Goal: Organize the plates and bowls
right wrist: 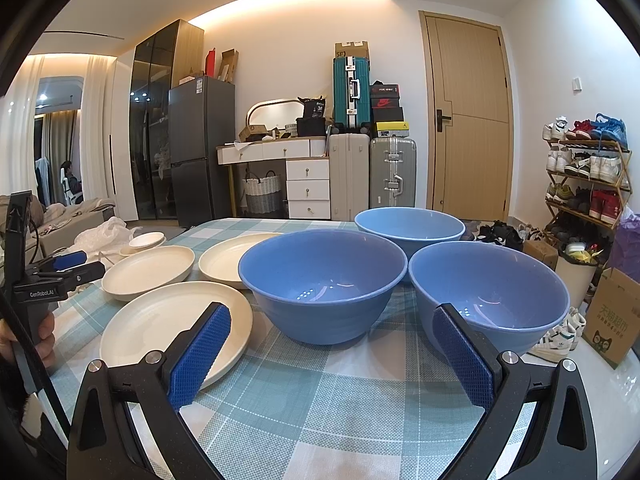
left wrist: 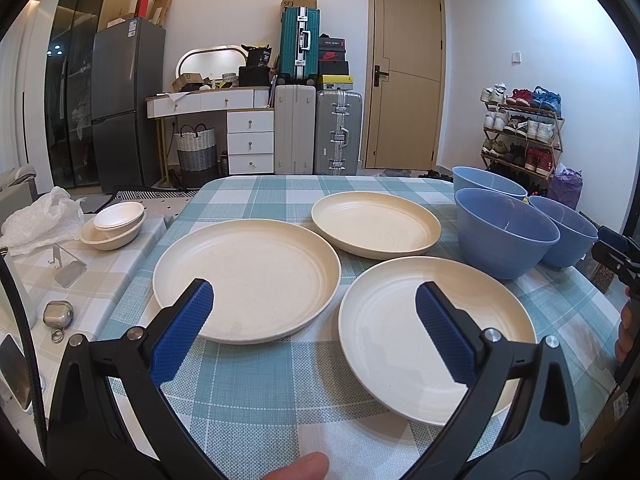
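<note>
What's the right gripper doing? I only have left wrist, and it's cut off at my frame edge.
Observer: The right gripper is open and holds nothing, low over the checked tablecloth, facing the blue bowls.
Operator: Which bowl is it lined up with?
Observer: The near-left blue bowl sits ahead between its fingers; the near-right blue bowl is partly behind its right finger.
Operator: Anything in the bowls? I can't see their bottoms.
Observer: All three look empty, the far blue bowl included; only light reflections show inside.
</note>
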Demonstrator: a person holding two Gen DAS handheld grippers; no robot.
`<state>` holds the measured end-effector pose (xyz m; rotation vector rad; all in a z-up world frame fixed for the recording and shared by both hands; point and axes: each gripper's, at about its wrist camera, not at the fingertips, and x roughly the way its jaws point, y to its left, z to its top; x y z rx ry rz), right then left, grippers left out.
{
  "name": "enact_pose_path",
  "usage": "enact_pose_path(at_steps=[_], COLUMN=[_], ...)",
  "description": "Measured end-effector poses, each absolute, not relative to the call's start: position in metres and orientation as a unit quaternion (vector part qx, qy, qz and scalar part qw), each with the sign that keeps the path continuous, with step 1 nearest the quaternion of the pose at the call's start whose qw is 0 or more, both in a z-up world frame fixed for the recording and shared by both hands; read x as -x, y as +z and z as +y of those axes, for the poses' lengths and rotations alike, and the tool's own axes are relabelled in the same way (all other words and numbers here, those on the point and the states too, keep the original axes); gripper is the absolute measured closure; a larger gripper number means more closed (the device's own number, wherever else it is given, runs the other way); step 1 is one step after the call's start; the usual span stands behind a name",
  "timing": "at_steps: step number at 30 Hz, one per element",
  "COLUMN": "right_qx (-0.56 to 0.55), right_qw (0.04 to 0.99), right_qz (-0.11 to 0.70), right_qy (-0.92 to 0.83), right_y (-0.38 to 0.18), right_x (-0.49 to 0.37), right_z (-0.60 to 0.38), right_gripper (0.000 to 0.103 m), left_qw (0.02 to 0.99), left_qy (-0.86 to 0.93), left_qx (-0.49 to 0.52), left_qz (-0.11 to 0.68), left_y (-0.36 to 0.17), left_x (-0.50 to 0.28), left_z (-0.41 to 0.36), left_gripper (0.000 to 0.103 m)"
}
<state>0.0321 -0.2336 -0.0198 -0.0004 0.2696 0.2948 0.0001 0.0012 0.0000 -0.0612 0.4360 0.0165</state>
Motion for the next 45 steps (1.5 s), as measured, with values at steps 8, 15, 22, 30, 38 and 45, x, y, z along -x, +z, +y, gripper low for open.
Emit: enact_pose_path(at_steps=[8, 15, 22, 30, 38, 45], right_qx=[0.000, 0.002, 0.002, -0.019, -0.027, -0.033], right_qw=[0.979, 0.976, 0.971, 0.962, 0.953, 0.950], right_qz=[0.140, 0.165, 0.184, 0.201, 0.215, 0.208], right_qy=[0.145, 0.142, 0.153, 0.186, 0.214, 0.229], right_y=[-0.020, -0.023, -0.017, -0.005, 0.012, 0.034], right_x=[-0.034, -0.044, -0.046, -0.047, -0.053, -0.056], right_z=[-0.235, -0.234, -0.227, -0.219, -0.208, -0.195], right_gripper=[0.000, 0.000, 0.000, 0.000, 0.000, 0.000], left_qw=[0.975, 0.972, 0.970, 0.967, 0.965, 0.962], left_qy=[0.008, 0.007, 0.009, 0.021, 0.029, 0.046], left_qx=[0.033, 0.036, 0.021, 0.028, 0.044, 0.051], left_qz=[0.221, 0.233, 0.243, 0.252, 0.258, 0.264], left_y=[0.003, 0.000, 0.003, 0.013, 0.035, 0.051], left_x=[0.001, -0.005, -0.005, -0.006, 0.003, 0.009], left_z=[-0.001, 0.002, -0.003, -0.003, 0.009, 0.019], left_gripper=[0.002, 0.002, 0.002, 0.002, 0.002, 0.002])
